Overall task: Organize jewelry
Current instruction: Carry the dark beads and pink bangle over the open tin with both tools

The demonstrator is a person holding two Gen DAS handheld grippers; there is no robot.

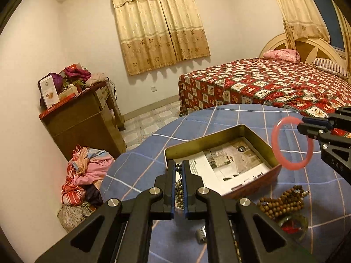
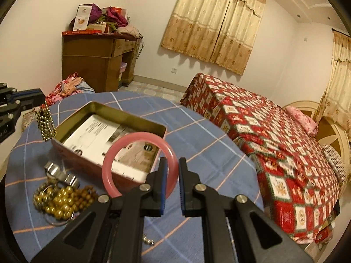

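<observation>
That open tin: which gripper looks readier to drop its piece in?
Probably the left. The left gripper dangles its bead string at the tin rim. The right gripper holds the pink bangle short of the tin's near wall.

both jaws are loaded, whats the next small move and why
Probably carry the right gripper forward over the open tin and lower the pink bangle in: it hangs clamped just short of the tin's near wall, whose paper-lined floor holds no jewelry.

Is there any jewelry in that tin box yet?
None visible. The box is open, showing only printed paper inside; the pink bangle and the bead string hang from tools outside it.
</observation>
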